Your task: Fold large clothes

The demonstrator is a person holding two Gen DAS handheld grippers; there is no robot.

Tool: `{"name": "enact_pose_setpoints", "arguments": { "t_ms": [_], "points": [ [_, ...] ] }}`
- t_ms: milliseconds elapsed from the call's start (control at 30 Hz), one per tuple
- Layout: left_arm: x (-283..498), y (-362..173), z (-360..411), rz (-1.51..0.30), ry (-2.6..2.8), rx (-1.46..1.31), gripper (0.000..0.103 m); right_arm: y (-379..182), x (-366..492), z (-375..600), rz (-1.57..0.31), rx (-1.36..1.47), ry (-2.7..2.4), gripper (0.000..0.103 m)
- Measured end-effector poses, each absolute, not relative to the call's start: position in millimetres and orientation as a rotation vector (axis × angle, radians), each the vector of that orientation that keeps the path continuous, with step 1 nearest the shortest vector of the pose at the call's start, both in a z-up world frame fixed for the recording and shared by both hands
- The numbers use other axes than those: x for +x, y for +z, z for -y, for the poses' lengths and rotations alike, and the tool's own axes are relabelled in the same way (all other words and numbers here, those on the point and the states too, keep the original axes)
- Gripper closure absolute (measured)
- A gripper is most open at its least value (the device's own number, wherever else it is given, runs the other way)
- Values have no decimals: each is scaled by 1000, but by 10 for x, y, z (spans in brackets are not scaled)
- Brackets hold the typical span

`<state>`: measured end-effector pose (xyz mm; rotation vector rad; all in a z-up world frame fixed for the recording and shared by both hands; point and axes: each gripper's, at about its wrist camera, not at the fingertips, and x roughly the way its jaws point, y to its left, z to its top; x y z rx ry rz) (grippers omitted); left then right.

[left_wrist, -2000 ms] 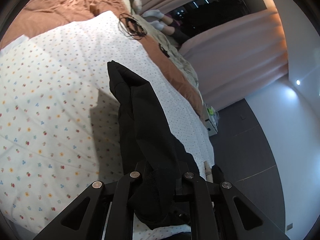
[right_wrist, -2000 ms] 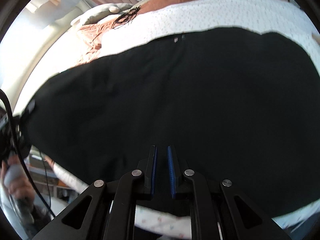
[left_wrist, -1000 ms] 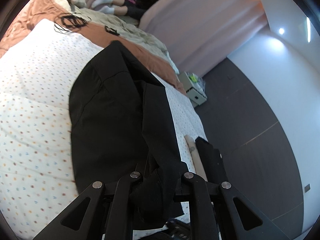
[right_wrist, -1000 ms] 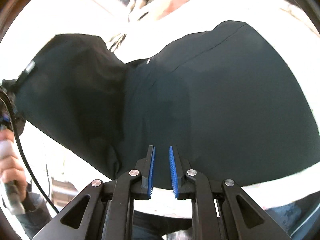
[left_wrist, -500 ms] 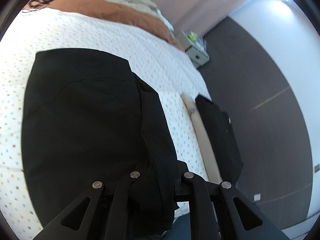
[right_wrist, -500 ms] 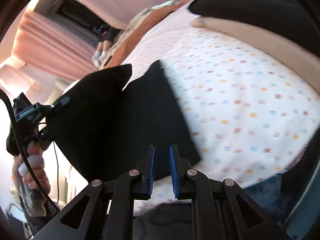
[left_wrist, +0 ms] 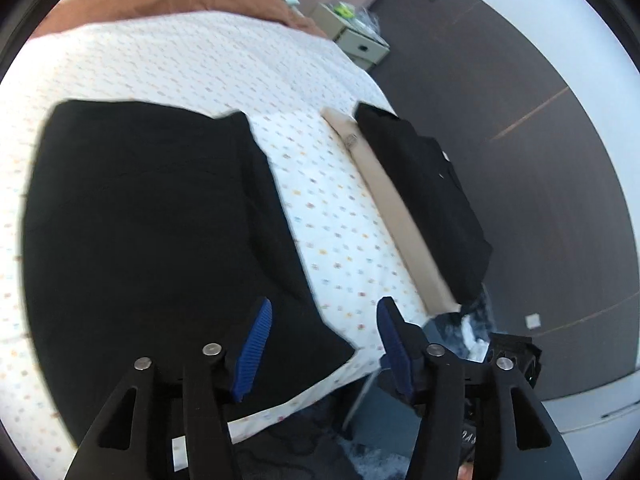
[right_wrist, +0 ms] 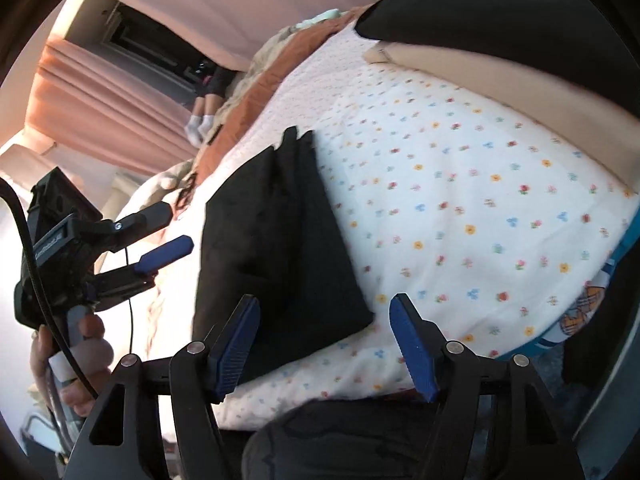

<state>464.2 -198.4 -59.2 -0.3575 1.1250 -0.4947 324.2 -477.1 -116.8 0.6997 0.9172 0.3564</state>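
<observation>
Since the earlier frames, the black garment [left_wrist: 152, 220] that had hung from both grippers had come down onto the bed [left_wrist: 208, 52], and both sets of jaws had just been opening, letting the cloth go. In the left wrist view the garment lay folded and flat on the flower-print sheet [left_wrist: 332, 216], its near right corner reaching in under the left gripper [left_wrist: 324, 344]; the left blue pad sat over the black cloth and the right pad over the sheet, the jaws standing wide with nothing pressed between them. In the right wrist view the same garment [right_wrist: 276, 248] showed as a dark folded slab, its near corner lying between the spread jaws of the right gripper [right_wrist: 324, 344], closer to the left pad, with no pad pressing on it. The left gripper [right_wrist: 164, 232] appeared there at the left edge, held by a hand [right_wrist: 76, 352], just beside the garment's far side. A second black folded piece [left_wrist: 424, 204] lay on a beige strip [left_wrist: 392, 208] along the bed's edge, well apart from the garment.
</observation>
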Motion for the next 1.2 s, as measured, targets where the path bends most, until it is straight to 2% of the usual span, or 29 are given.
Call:
{"name": "enact_pose_setpoints", "arguments": {
  "t_ms": [167, 300, 467, 600, 800, 833, 867, 967, 1000, 1200],
  "points": [
    [4296, -398, 1564, -1072, -384, -373, 42, -1173, 3309, 4654, -914, 721, 416, 35],
    [4005, -289, 1238, -1027, -282, -387, 32, -1127, 3354, 4546, -908, 724, 463, 35],
    [3808, -305, 859, -1008, -190, -418, 32, -1098, 3439, 4414, -912, 714, 483, 35],
    [3753, -444, 695, -1007, -140, -399, 31, -1133, 3520, 4296, -940, 687, 479, 35],
    [3824, -863, 374, -1045, -99, -511, 31, -1204, 3685, 4167, -982, 629, 469, 37],
    [3845, -944, 351, -1058, -87, -513, 31, -1209, 3720, 4149, -983, 617, 467, 38],
    [3838, -1017, 320, -1073, -74, -509, 31, -1223, 3758, 4136, -989, 609, 465, 44],
    [3892, -1240, 319, -1116, -69, -522, 33, -1267, 3835, 4134, -996, 606, 468, 77],
    [3903, -1299, 311, -1124, -70, -529, 38, -1262, 3837, 4154, -977, 610, 478, 85],
    [3951, -1550, 364, -1179, -98, -550, 62, -1397, 3761, 4329, -945, 649, 471, 92]
  ]
}}
